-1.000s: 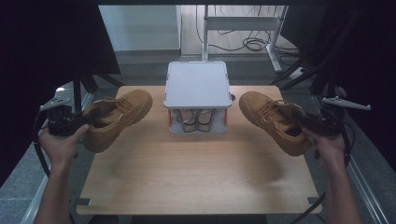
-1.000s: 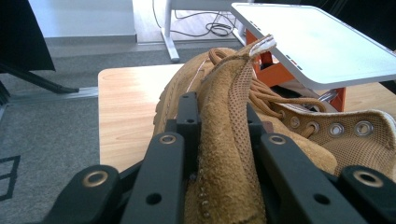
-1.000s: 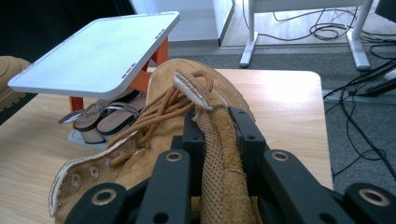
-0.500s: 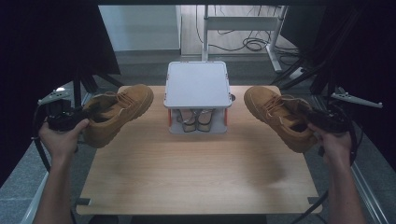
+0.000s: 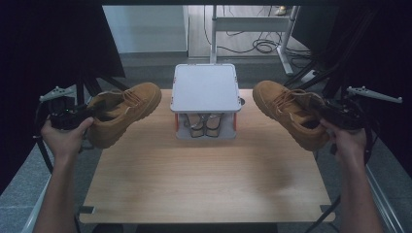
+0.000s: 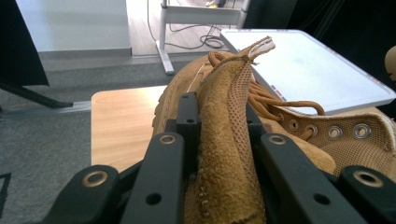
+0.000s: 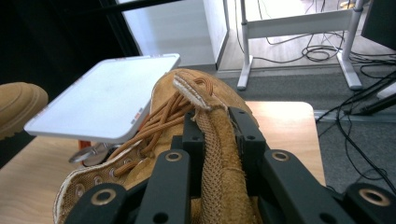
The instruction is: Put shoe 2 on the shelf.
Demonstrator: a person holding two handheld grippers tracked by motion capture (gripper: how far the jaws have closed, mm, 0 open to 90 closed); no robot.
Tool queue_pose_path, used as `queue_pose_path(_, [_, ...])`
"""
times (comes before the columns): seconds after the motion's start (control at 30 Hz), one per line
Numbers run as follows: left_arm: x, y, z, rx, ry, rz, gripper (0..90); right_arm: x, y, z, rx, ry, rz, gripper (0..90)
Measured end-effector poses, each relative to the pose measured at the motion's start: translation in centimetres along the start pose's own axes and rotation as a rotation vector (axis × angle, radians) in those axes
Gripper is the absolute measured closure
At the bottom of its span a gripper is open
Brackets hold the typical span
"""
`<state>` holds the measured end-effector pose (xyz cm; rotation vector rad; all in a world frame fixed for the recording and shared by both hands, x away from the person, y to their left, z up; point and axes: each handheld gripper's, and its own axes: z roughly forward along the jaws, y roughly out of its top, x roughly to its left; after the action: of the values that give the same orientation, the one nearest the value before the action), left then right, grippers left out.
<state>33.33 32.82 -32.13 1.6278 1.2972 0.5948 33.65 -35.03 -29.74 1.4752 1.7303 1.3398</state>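
Grey floor and a white desk frame with trailing cables are lying beyond the wooden table (image 5: 204,179) in the high view. At centre top of the table a white-lidded storage box (image 5: 206,88) is standing. At frame left my left gripper (image 5: 90,111) is holding the left boot (image 5: 124,111) over the table's left edge, toe pointing toward the box. At frame right my right gripper (image 5: 316,108) is holding the right boot (image 5: 291,114) over the right edge, toe likewise angled inward.

Left gripper view: my two black jaws are rising from the bottom and pinching the left boot's tongue (image 6: 231,140), which is standing upright between them; laces and eyelets are showing at right, the box lid (image 6: 308,70) at upper right.

Right gripper view: my jaws are pressing on the right boot's tongue (image 7: 219,154) in the same way; the box lid (image 7: 107,95) is lying at left, with the other boot's toe (image 7: 18,105) at the far left edge.
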Motion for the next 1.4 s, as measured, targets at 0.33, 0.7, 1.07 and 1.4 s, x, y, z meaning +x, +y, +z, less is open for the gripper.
queue_pose_path(0.33, [-0.7,1.8,0.1,-0.027,-0.009,0.005,77.0,1.2,1.4,1.3,-0.029,0.011,0.030,78.2])
queue_pose_path(0.7, [-2.1,3.8,1.0,-0.042,-0.022,0.027,76.9,2.4,2.6,2.0,-0.049,0.021,0.035,78.1])
queue_pose_path(1.07, [-3.2,5.2,2.2,-0.053,-0.042,0.023,76.8,3.8,3.6,3.0,-0.060,0.039,0.025,78.1])
queue_pose_path(1.4, [-4.3,6.2,4.0,-0.050,-0.058,0.016,76.8,5.3,4.3,4.3,-0.066,0.055,0.031,78.1])
